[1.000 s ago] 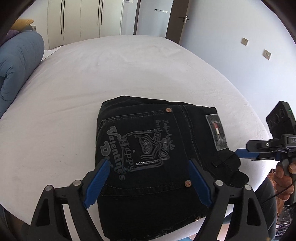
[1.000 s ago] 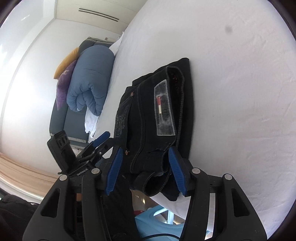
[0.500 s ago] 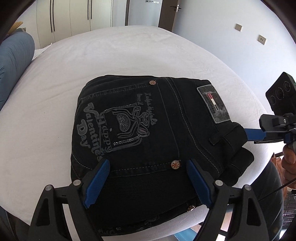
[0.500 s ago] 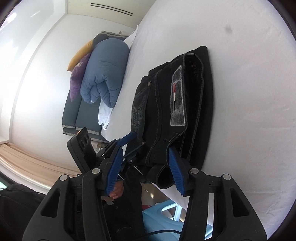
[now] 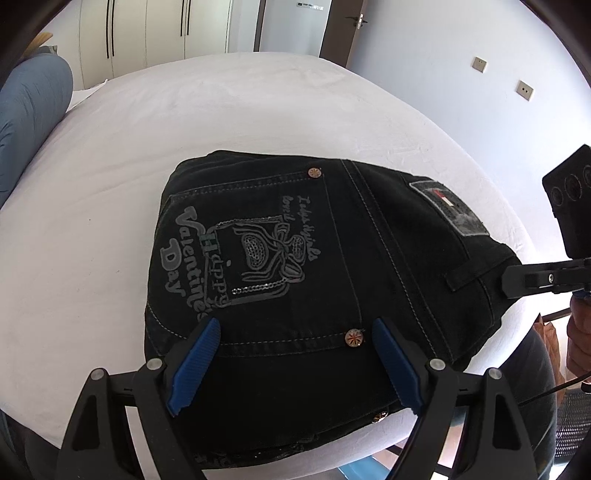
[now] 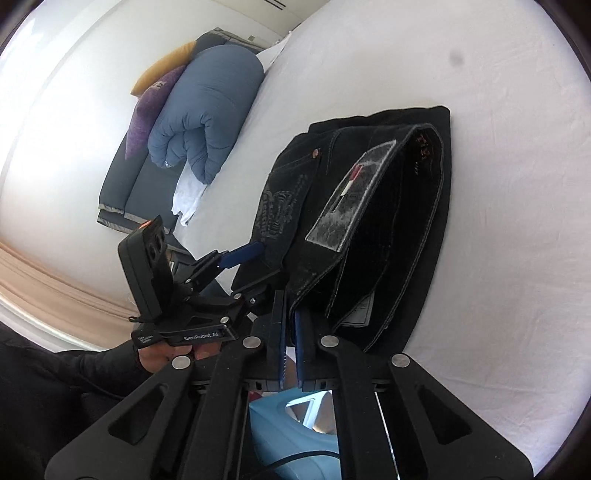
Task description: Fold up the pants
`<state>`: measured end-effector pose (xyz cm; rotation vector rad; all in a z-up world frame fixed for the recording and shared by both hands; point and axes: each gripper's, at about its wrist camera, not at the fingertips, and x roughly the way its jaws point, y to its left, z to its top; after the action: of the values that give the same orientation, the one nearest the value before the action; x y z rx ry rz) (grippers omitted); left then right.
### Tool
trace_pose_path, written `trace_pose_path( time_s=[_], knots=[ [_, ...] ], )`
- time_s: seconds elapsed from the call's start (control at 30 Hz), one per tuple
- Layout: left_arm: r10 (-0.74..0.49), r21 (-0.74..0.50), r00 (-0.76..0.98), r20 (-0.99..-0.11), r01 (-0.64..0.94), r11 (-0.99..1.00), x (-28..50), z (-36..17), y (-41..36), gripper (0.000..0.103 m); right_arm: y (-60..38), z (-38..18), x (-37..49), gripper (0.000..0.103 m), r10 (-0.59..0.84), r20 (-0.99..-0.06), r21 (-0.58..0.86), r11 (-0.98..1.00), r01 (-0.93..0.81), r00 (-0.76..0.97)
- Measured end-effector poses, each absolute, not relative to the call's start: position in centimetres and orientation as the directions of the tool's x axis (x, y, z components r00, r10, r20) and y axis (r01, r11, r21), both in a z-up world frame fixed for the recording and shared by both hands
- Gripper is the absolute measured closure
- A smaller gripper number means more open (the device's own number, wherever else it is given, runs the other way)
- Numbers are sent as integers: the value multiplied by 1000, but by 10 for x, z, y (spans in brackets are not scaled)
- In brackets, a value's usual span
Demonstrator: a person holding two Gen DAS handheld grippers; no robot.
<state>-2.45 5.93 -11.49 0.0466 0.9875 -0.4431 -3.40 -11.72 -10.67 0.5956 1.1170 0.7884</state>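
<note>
Black jeans (image 5: 332, 266) lie folded into a thick bundle on the white bed (image 5: 221, 122), back pocket with grey "Happy Valentines Day" print facing up. My left gripper (image 5: 295, 354) is open, its blue pads over the bundle's near edge, one on each side of the pocket. My right gripper (image 6: 290, 336) is shut on the jeans' waistband end (image 6: 306, 291) at the bed's edge. The jeans show in the right wrist view (image 6: 369, 206) with a grey label patch (image 6: 351, 195). The right gripper also shows at the right of the left wrist view (image 5: 517, 280).
A rolled blue duvet (image 6: 207, 122) and purple and yellow pillows (image 6: 155, 96) lie at the head of the bed. White wardrobes (image 5: 147, 33) and a door (image 5: 343, 33) stand beyond the bed. A light blue item (image 6: 291, 439) sits on the floor below the bed edge.
My right gripper has closed on the waistband end of the jeans. My left gripper has stayed open while moving in over the bundle.
</note>
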Motion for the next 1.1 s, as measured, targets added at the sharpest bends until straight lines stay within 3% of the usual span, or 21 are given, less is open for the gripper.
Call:
trace_pose_path(
  time_s=[0.13, 0.27, 0.37, 0.5, 0.67, 0.73, 0.87, 1.1],
  knots=[
    [-333, -161, 476, -814, 366, 917, -23, -115, 67, 17, -133, -111, -42, 101, 831, -517, 808, 553, -203, 207],
    [-340, -155, 449, -826, 399, 904, -26, -124, 64, 16, -144, -160, -47, 101, 798, -588, 795, 601, -89, 136],
    [-303, -88, 469, -830, 426, 901, -33, -125, 55, 16, -154, -180, -51, 102, 825, -543, 832, 554, -34, 153],
    [-353, -144, 485, -800, 417, 898, -32, -112, 59, 16, -160, -174, -53, 102, 834, -526, 840, 540, -52, 169],
    [-302, -96, 437, -848, 433, 896, -24, -136, 50, 11, -168, -174, -56, 100, 834, -527, 842, 538, -29, 164],
    [-288, -69, 456, -842, 439, 896, -26, -139, 45, 9, -177, -165, -61, 95, 816, -542, 831, 556, -21, 200],
    [-297, -87, 453, -840, 429, 899, -25, -140, 42, 5, -200, -142, -81, 94, 815, -499, 853, 522, 1, 295],
    [-317, -110, 450, -835, 428, 897, -29, -139, 41, 5, -201, -144, -67, 94, 847, -457, 885, 463, 43, 274]
  ],
)
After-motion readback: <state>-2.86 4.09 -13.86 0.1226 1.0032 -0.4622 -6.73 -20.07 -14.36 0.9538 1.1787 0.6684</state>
